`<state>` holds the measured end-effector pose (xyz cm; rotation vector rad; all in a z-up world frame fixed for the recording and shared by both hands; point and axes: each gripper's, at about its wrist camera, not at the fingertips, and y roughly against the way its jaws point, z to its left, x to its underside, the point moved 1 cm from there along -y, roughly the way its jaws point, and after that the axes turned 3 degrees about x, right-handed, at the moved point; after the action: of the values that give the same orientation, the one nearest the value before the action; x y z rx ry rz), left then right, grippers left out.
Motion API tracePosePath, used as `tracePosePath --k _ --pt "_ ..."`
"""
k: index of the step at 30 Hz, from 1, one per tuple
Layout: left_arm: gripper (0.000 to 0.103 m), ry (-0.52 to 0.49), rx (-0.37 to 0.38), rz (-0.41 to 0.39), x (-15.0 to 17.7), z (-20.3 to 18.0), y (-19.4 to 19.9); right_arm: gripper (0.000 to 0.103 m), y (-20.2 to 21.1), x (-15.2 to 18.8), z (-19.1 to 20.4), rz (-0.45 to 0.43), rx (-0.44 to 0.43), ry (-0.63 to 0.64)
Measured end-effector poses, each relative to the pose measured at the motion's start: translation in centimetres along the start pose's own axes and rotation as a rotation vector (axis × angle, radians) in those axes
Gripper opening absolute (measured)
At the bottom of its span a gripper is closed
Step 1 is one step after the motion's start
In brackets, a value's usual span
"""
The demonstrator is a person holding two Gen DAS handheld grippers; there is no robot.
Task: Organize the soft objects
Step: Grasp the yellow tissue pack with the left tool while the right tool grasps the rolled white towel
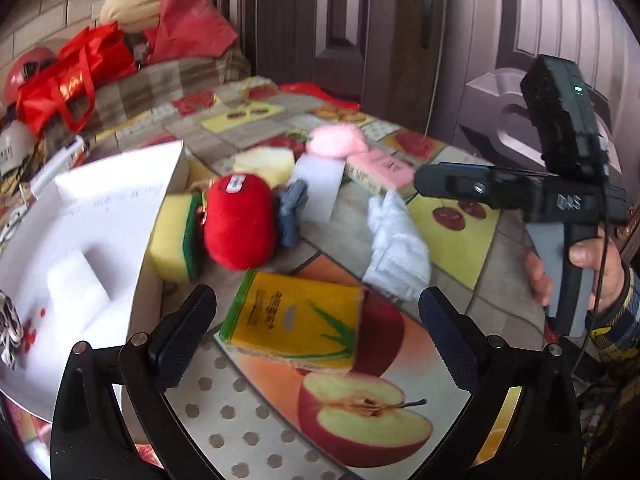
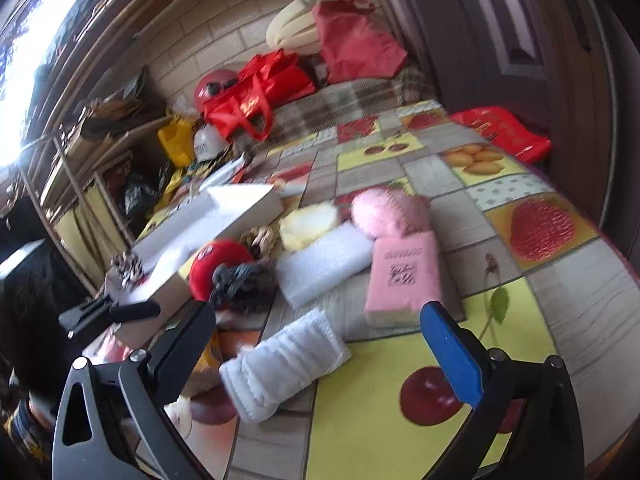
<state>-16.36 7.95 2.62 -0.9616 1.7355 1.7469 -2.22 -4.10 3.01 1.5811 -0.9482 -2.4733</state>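
Fruit-print tablecloth point(image 2: 560, 320), both grippers' fingers point(image 1: 188, 332) wide, empty

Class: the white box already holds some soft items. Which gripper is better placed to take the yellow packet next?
Left. Its open gripper frames the yellow packet, with the white box beside it. The right gripper faces the white towel.

The white box point(image 1: 80, 240) runs off the frame at nine o'clock. The pink pompom point(image 1: 336, 142) at twelve o'clock is motion-blurred. Print on the yellow packet point(image 1: 296, 316) is illegible.
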Motion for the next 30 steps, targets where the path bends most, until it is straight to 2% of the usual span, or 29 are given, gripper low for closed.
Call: tracePosePath --k 3,5,9,10,11,12,13,15,20,26,30 --pt "0.102 0.028 0.008 0.104 0.1 0.9 -1.9 0.103 -0.8 0.4 1.4 0.049 -0.023 0.074" --pt "0.102 0.01 -0.008 0.15 0.2 0.6 -2.9 0.103 -1.1 0.6 2.4 0.073 -0.029 0.129" --pt "0.102 -0.007 -0.054 0.192 0.4 0.2 -4.3 0.103 -2.7 1.0 3.8 0.155 -0.008 0.212" --pt "0.099 -0.002 -0.056 0.197 0.4 0.3 -4.4 0.102 -3.1 1.1 4.1 0.175 0.001 0.232" --pt "0.09 0.005 -0.055 0.201 0.6 0.5 -4.4 0.102 -3.4 1.2 4.4 0.195 0.006 0.251" --pt "0.088 0.016 -0.062 0.211 0.7 0.8 -4.6 0.102 -3.7 1.4 4.5 0.209 0.012 0.264" --pt "0.079 0.031 -0.067 0.224 0.6 1.2 -4.9 0.093 -3.8 1.5 4.6 0.216 0.018 0.272" --pt "0.078 0.041 -0.067 0.206 0.4 1.6 -4.8 0.07 -3.8 1.7 4.7 0.215 0.01 0.282" --pt "0.077 0.024 -0.087 0.168 0.3 1.2 -4.3 0.049 -2.8 1.6 4.1 0.166 -0.004 0.235" --pt "0.077 0.002 -0.149 0.016 0.0 0.7 -1.1 0.048 -1.2 1.0 2.7 0.073 -0.02 0.129" --pt "0.077 0.069 -0.201 -0.114 0.1 2.0 1.6 0.048 0.9 0.2 3.2 -0.06 -0.044 0.106"
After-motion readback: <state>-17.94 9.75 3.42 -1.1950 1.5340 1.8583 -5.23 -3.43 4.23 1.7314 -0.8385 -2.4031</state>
